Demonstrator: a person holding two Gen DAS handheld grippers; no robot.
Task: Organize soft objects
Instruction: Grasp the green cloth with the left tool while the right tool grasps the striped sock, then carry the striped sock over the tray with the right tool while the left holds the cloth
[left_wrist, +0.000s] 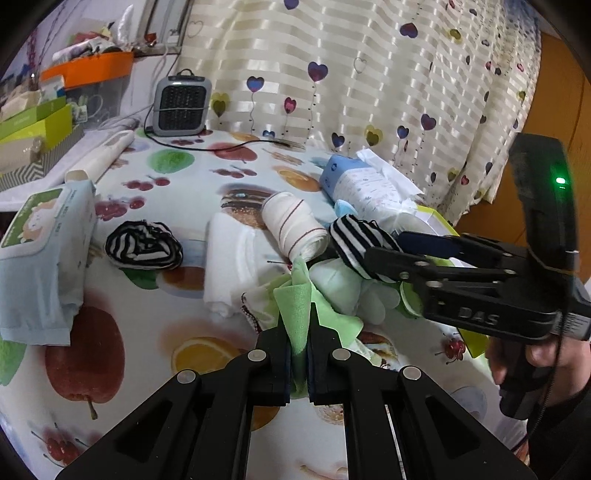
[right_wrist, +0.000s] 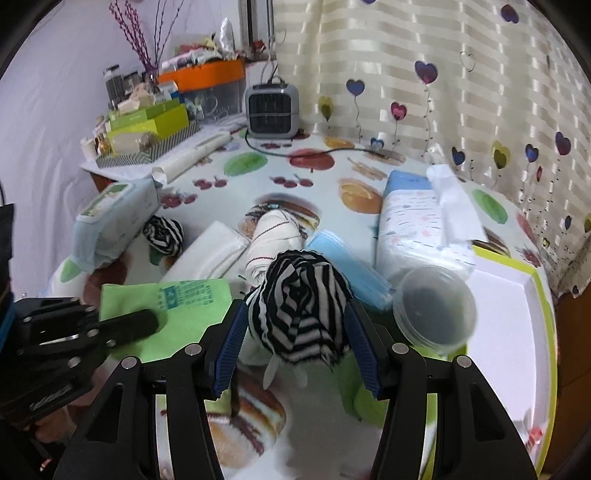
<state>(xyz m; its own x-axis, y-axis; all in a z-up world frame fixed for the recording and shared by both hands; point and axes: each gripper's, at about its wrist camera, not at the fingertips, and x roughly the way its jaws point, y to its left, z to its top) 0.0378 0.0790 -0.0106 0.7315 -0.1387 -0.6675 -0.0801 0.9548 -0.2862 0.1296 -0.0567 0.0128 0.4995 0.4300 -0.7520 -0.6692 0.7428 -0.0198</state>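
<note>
The desk (left_wrist: 155, 332) is covered in glossy, smooth fruit-printed oilcloth. A matt green cloth (left_wrist: 299, 302), a knitted striped sock ball (right_wrist: 299, 314) and a translucent plastic cup (right_wrist: 436, 306) are seen.

Pretty clearly someone's home, we figured: a table under a glossy fruit-print oilcloth (right_wrist: 280, 162), a cream striped curtain with heart balloons (right_wrist: 424, 55), a small grey fan heater (right_wrist: 272, 110), and orange and green storage boxes (right_wrist: 173, 99) piled with household clutter.
</note>
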